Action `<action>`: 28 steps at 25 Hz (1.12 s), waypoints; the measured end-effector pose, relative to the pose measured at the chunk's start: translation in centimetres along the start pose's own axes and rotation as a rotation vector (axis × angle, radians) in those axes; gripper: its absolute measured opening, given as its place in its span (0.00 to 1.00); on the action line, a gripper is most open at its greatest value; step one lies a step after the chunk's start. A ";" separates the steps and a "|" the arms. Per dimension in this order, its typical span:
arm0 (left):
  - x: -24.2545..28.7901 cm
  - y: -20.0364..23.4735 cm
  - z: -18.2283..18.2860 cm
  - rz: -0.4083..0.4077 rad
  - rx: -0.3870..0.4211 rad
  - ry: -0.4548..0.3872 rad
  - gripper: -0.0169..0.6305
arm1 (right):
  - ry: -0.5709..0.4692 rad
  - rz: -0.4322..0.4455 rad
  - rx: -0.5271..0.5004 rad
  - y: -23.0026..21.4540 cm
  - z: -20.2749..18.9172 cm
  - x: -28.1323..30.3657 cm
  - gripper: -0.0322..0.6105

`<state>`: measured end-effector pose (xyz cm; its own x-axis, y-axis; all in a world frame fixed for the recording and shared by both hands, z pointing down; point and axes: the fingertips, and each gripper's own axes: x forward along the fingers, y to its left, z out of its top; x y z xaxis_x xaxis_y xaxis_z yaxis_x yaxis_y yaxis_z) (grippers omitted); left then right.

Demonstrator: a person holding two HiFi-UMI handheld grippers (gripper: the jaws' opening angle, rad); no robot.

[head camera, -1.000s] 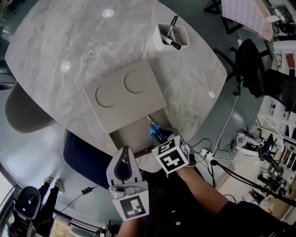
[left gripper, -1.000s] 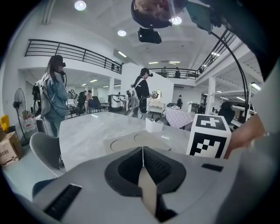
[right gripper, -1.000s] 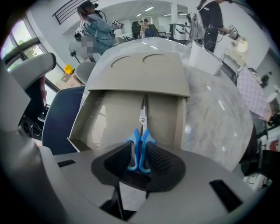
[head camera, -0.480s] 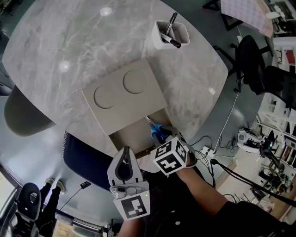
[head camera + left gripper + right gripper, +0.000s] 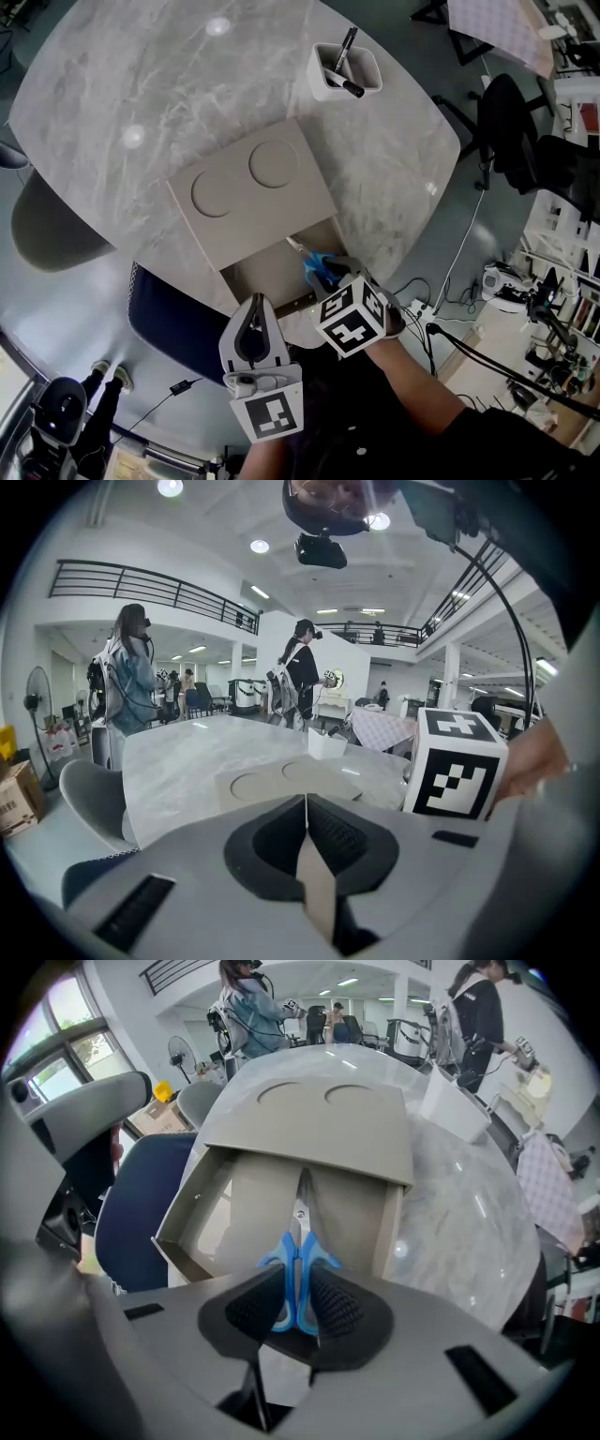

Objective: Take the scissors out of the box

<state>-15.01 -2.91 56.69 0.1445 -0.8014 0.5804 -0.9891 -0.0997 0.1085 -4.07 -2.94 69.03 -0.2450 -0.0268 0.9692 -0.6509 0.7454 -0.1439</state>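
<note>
- Pinching the scissors [image 5: 300,1232] by their blue handles with the right tongs [image 5: 298,1302], having just been closing in from a wider gape. Both pads [image 5: 251,1305] seemingly pressing on the handle loops.
- Holding the left tongs [image 5: 306,803] fully closed on nothing, low at the near edge of the counter [image 5: 141,84], just left of the right tongs.
- Finding the scissors inside the open part of the box [image 5: 178,1227], toward its right wall, with the blades pointing away and their tips close to the lid's edge. Finding the box itself at the counter's near edge, its open end reaching past that edge.
- Judging the step in hand as securing the grip. Probably worth squeezing until the handles stop sliding, then lifting up and back toward the near edge so the tips clear the lid.
- Guarding against the scissors swinging about the pads, the blades being long and the hold being at one end.
- Getting the contact of pads and handles from the right gripper view alone; the head view is hiding that spot behind the marker cube [image 5: 349,319].
- Getting the whole layout from the head view alone: both tongs, and the white pen cup [image 5: 347,73] near the far right edge.
- Getting the left jaws' meeting line from the left gripper view alone, while showing no scissors there.
</note>
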 end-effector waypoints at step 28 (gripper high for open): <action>-4.1 -3.4 8.1 0.043 0.012 -0.227 0.05 | -0.302 -0.170 -0.563 -0.6 5.1 -14.7 0.18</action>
<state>-12.50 -4.04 47.42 0.0929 -0.9172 0.3874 -0.9947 -0.0683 0.0767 -3.77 -6.38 53.88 -0.4162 -0.2991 0.8587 -0.2430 0.9466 0.2120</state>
